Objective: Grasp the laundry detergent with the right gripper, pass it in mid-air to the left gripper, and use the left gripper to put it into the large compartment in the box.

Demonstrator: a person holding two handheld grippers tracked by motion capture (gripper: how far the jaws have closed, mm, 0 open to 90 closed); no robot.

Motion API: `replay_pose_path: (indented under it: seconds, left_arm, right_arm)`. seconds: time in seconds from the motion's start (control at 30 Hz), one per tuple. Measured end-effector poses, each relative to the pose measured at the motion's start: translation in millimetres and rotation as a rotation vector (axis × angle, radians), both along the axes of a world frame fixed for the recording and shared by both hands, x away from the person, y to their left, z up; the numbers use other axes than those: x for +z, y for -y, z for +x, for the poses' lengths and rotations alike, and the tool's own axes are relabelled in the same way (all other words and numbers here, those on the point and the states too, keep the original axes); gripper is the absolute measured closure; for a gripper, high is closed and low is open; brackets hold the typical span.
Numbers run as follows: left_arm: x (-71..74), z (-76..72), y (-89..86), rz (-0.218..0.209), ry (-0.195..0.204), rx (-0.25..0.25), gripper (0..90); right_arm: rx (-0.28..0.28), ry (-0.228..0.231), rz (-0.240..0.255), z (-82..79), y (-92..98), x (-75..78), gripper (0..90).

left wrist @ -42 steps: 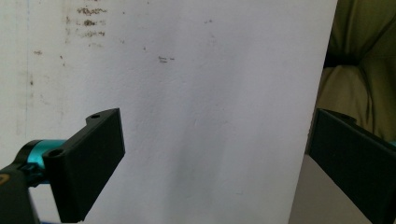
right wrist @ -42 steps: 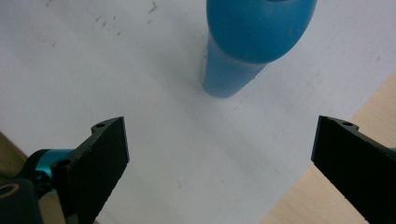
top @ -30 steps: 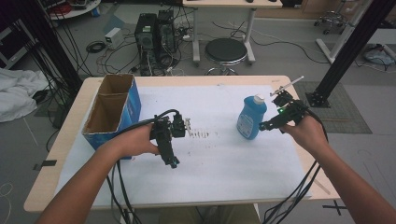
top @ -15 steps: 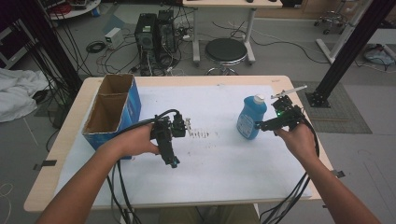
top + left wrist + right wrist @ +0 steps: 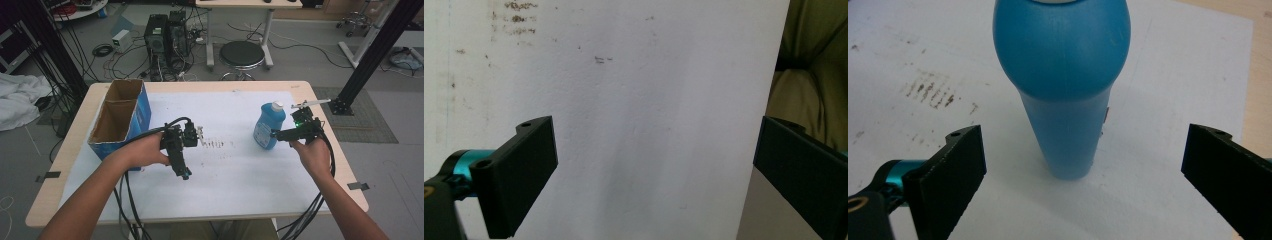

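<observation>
The tabletop carries a white sheet. At its left edge stands an open cardboard box with two compartments, both seemingly empty. A blue bottle stands upright on the sheet's right side. The right gripper is just beside it, jaws spread wide, not touching. The left gripper hovers mid-sheet, jaws wide apart.

Soft even indoor light, faint shadows on the white sheet; close views slightly blurred
</observation>
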State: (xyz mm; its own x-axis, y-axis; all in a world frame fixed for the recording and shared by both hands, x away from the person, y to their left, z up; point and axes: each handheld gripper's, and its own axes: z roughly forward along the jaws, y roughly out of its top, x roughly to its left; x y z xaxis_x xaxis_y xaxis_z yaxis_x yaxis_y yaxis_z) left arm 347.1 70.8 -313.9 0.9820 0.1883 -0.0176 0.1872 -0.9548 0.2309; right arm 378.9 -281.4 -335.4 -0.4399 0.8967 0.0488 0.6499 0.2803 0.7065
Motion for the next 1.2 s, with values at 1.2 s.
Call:
replay_pose_path:
  seconds: [1.2]
  left_arm:
    - [-2.8,1.9,-8.6,-0.003,-0.002,0.02,3.9]
  right_arm:
    - [0.036,0.214,0.178,9.9,-9.5,-45.6,3.0]
